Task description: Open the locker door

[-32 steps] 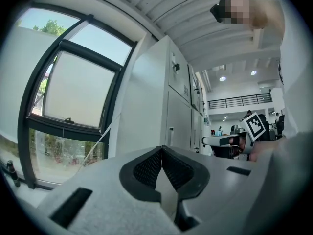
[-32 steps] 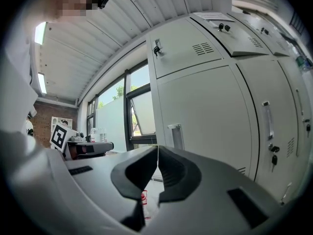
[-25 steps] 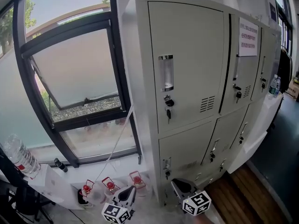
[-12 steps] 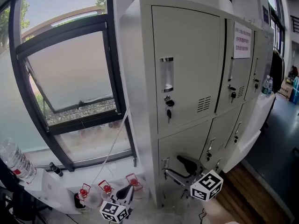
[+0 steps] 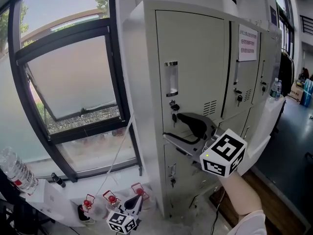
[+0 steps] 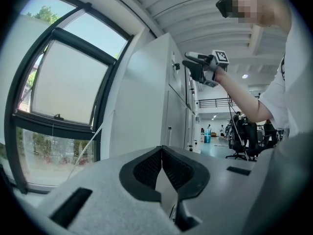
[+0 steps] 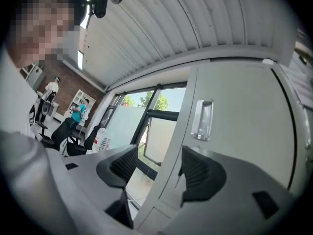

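The grey upper left locker door (image 5: pixel 195 67) is closed, with a recessed metal handle (image 5: pixel 171 78) and a key lock (image 5: pixel 174 107) beneath it. My right gripper (image 5: pixel 171 127) is raised in front of the door just below the lock. Its jaws have just opened and stand wide apart with nothing between them. In the right gripper view the handle (image 7: pixel 202 120) shows above the open right gripper (image 7: pixel 159 168). My left gripper (image 5: pixel 136 200) hangs low near the floor, beside the locker's left side. Its pads are shut together on nothing in the left gripper view (image 6: pixel 161 152).
A large dark-framed window (image 5: pixel 68 87) fills the left. A water bottle (image 5: pixel 16 169) lies on the sill, and red-capped items (image 5: pixel 112 199) sit on the floor by the locker. More lockers run to the right, one with a paper notice (image 5: pixel 247 43). A white cable (image 5: pixel 122 146) hangs beside the locker.
My right gripper has risen from near the floor to the upper door's lock height, and its jaws have opened. The left gripper has stayed low.
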Available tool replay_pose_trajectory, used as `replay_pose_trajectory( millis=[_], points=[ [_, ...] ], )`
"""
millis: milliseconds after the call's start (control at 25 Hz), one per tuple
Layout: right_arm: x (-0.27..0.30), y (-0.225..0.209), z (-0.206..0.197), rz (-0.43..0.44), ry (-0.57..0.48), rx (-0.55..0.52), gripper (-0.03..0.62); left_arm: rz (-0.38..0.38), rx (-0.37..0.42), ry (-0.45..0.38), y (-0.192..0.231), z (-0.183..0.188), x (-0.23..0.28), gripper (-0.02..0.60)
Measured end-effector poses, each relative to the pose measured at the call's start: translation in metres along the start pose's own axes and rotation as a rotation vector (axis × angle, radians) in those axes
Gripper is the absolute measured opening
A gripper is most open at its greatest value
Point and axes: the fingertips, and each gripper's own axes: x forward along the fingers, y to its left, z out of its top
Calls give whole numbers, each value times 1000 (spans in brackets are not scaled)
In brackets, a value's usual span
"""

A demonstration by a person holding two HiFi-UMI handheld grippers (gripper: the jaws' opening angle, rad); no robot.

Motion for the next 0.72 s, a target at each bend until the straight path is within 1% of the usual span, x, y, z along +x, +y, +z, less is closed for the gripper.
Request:
replay_pose_trajectory(
  millis=[80, 200, 320, 440, 520, 720],
  points=[
    [8, -14, 19, -29, 3, -36, 250, -5, 1, -2, -3, 0, 0, 9],
    [19, -35, 40, -63, 0, -44, 250, -10, 3, -3, -4, 1, -2, 9],
    [32, -55, 51, -78, 9, -9, 250, -9, 3, -5, -4, 1, -2, 9],
    [43, -68, 53, -72, 18, 56, 250, -6, 0, -7, -5, 1, -3, 9],
    [48, -72, 54, -62, 18, 87, 250, -5, 0, -6, -5, 1, -4, 9],
    [59, -69, 58, -39, 12, 123, 250, -7, -7, -13, -3, 1, -4, 9]
  ],
)
